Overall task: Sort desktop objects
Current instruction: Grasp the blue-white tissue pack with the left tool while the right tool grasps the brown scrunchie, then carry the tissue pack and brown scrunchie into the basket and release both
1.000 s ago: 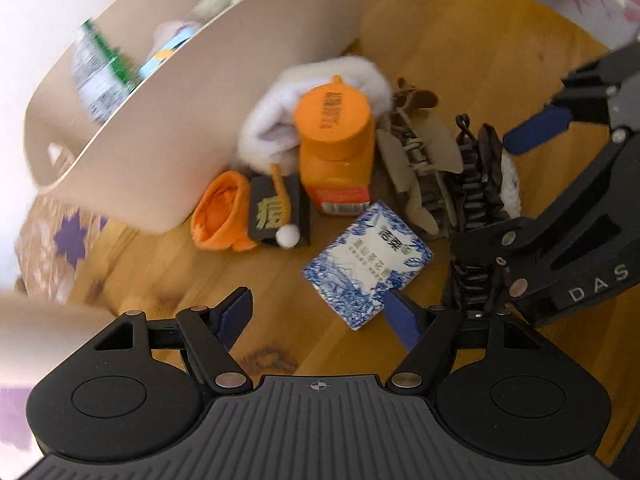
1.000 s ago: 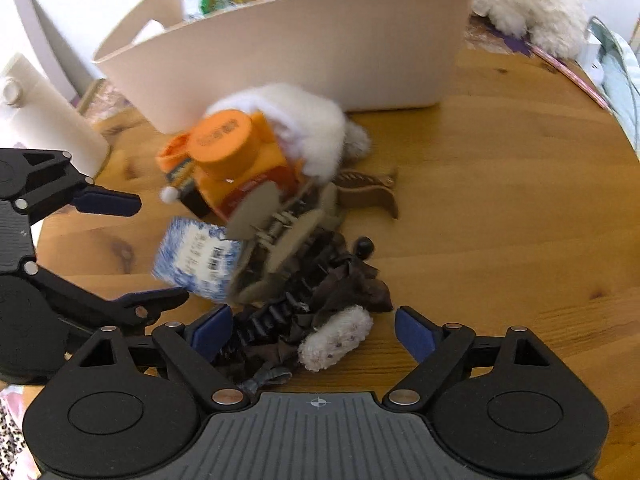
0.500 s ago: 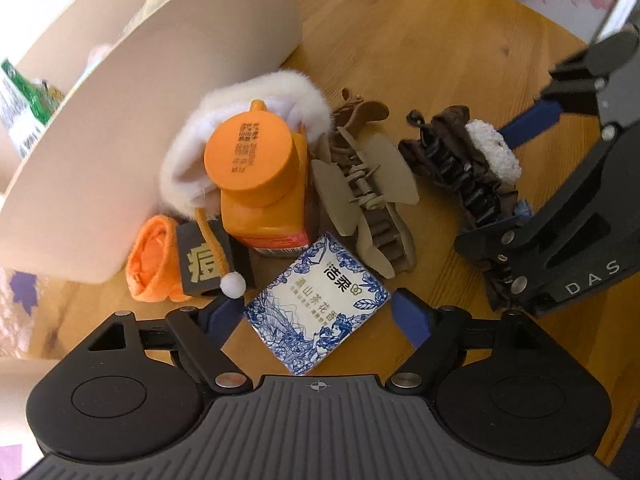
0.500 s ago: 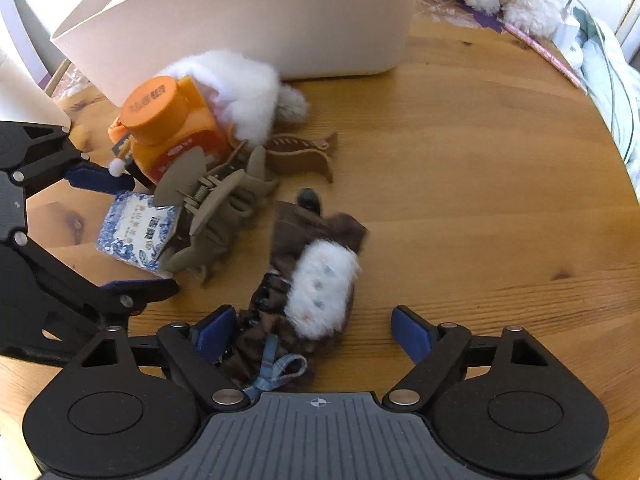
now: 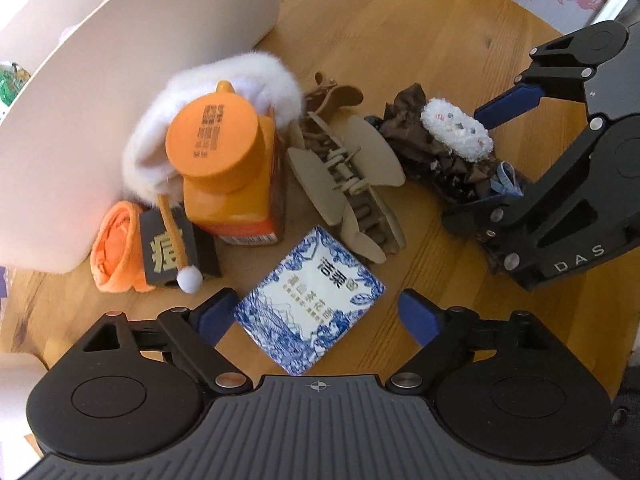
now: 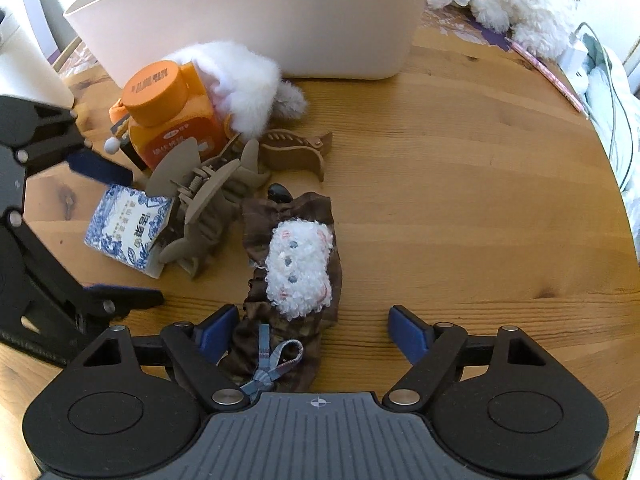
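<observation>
Blue-white packet [image 5: 310, 304] between opening left tongs [image 5: 316, 318] | right tongs [image 6: 312, 330] wide, straddling brown scrunchie [image 6: 292, 264]

1. Daylight falls from the upper right in both views, bright and warm on the wooden worktop [image 6: 460, 200].
2. The cream bin [image 5: 120, 100] wall is blown out to near white at its top edge.
3. Soft shadows lie to the lower left of the orange bottle [image 5: 224, 168] and beige hair claw [image 5: 348, 184].
4. Fisheye bending curves the worktop edge; corners go dark.
5. The white fluffy pouch [image 5: 224, 92] looks smeared in the left view; the middle is sharp.
</observation>
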A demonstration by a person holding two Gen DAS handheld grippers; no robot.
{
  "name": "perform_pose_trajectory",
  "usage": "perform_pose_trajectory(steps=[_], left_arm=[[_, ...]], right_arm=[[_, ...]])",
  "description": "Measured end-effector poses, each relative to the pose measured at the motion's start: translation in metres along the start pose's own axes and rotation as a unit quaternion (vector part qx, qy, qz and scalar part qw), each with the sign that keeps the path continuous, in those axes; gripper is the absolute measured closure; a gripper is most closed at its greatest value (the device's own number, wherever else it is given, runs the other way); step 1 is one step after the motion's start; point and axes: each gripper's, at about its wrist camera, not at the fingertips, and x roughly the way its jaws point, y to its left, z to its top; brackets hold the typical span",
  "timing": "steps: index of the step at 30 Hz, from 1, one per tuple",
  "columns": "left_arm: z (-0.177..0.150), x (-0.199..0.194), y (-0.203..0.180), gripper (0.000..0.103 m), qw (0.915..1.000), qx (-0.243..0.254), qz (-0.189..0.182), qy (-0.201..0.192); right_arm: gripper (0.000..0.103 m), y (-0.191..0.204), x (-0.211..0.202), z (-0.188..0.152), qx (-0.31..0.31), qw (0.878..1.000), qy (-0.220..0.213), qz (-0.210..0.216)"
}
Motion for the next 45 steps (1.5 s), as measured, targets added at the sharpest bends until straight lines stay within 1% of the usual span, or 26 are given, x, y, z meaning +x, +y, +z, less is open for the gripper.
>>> perform_pose_trajectory(steps=[4, 5, 7, 8, 9, 10, 11, 12, 13, 14, 19, 22, 23, 24, 25, 27, 29, 31, 32, 34, 35, 36, 38, 40, 42, 45], left_arm=[[0.006, 0.0, 0.001, 0.012, 0.9999, -0.004, 0.01, -0.002], [0.007, 0.0, 0.001, 0.012, 0.9999, -0.006, 0.011, -0.002], [0.008, 0.0, 0.0, 0.012, 0.9999, -0.007, 0.01, -0.006], [0.008, 0.0, 0.0, 0.013, 0.9999, -0.006, 0.009, -0.007], [0.008, -0.001, -0.001, 0.018, 0.9999, -0.006, 0.007, -0.009], [0.007, -0.003, 0.0, 0.023, 0.9999, -0.009, -0.005, -0.01], [0.007, -0.005, 0.0, 0.033, 0.9998, -0.011, -0.004, -0.013], [0.008, -0.008, 0.0, 0.043, 0.9998, -0.012, -0.004, -0.013], [0.008, -0.009, 0.0, 0.047, 0.9998, -0.014, -0.003, -0.012], [0.008, -0.01, -0.001, 0.05, 0.9998, -0.018, -0.001, -0.008], [0.005, -0.013, -0.003, 0.05, 0.9993, -0.038, 0.005, -0.005], [0.004, -0.015, -0.004, 0.05, 0.9991, -0.04, 0.004, 0.01], [0.004, -0.015, -0.005, 0.048, 0.9991, -0.037, 0.003, 0.02], [0.004, -0.015, -0.005, 0.041, 0.9988, -0.036, 0.002, 0.034], [0.003, -0.014, -0.006, 0.038, 0.9982, -0.033, 0.002, 0.05], [0.0, -0.014, -0.008, 0.031, 0.9979, -0.024, 0.005, 0.06], [-0.004, -0.015, -0.009, 0.028, 0.9976, -0.02, 0.005, 0.067], [-0.006, -0.015, -0.008, 0.027, 0.9974, -0.022, 0.004, 0.069], [-0.006, -0.016, -0.008, 0.027, 0.9974, -0.022, 0.004, 0.068], [-0.005, -0.019, -0.009, 0.035, 0.9979, -0.023, 0.001, 0.06], [-0.004, -0.021, -0.009, 0.048, 0.9984, -0.021, 0.001, 0.053], [-0.001, -0.023, -0.009, 0.055, 0.9985, -0.022, 0.001, 0.05], [0.002, -0.023, -0.01, 0.055, 0.9981, -0.026, 0.004, 0.056], [0.004, -0.024, -0.012, 0.055, 0.9982, -0.029, 0.007, 0.051], [0.005, -0.029, -0.011, 0.056, 0.9983, -0.043, 0.008, 0.038], [0.006, -0.044, -0.008, 0.056, 0.9975, -0.069, 0.008, 0.01]], right_arm=[[0.02, 0.0, -0.002, -0.003, 0.0, 1.0, -0.002, -0.002], [0.021, 0.0, -0.002, -0.003, -0.001, 1.0, -0.003, -0.003], [0.029, 0.001, -0.004, -0.005, -0.004, 1.0, -0.006, -0.005], [0.035, 0.0, -0.005, -0.004, -0.006, 1.0, -0.007, -0.005], [0.042, 0.0, -0.005, -0.005, -0.01, 1.0, -0.009, -0.006], [0.046, -0.001, -0.007, -0.005, -0.015, 1.0, -0.013, -0.006], [0.054, -0.002, -0.008, -0.005, -0.02, 1.0, -0.017, -0.005], [0.058, -0.003, -0.008, -0.004, -0.023, 1.0, -0.019, -0.003], [0.067, -0.003, -0.009, -0.003, -0.029, 0.999, -0.02, -0.002], [0.072, -0.003, -0.01, -0.003, -0.035, 0.999, -0.021, 0.0], [0.073, -0.004, -0.009, -0.003, -0.048, 0.999, -0.022, 0.002], [0.073, -0.004, -0.01, -0.004, -0.056, 0.998, -0.024, 0.003], [0.073, -0.004, -0.01, -0.004, -0.057, 0.998, -0.025, 0.003], [0.073, -0.005, -0.009, -0.003, -0.057, 0.998, -0.025, 0.003], [0.073, -0.005, -0.009, -0.003, -0.057, 0.998, -0.025, 0.004], [0.073, -0.004, -0.01, -0.004, -0.059, 0.998, -0.026, 0.003], [0.073, -0.004, -0.01, -0.005, -0.061, 0.998, -0.027, 0.003], [0.074, -0.005, -0.009, -0.005, -0.064, 0.998, -0.029, 0.004], [0.074, -0.005, -0.009, -0.005, -0.065, 0.997, -0.031, 0.005], [0.075, -0.004, -0.01, -0.006, -0.07, 0.997, -0.032, 0.005], [0.075, -0.004, -0.01, -0.006, -0.073, 0.997, -0.032, 0.005], [0.075, -0.004, -0.01, -0.006, -0.077, 0.997, -0.03, 0.008], [0.075, -0.005, -0.012, -0.007, -0.081, 0.996, -0.029, 0.015], [0.076, -0.007, -0.016, -0.007, -0.088, 0.995, -0.035, 0.02], [0.076, -0.011, -0.023, -0.006, -0.094, 0.994, -0.045, 0.023], [0.076, -0.018, -0.034, -0.001, -0.097, 0.993, -0.062, 0.025]])
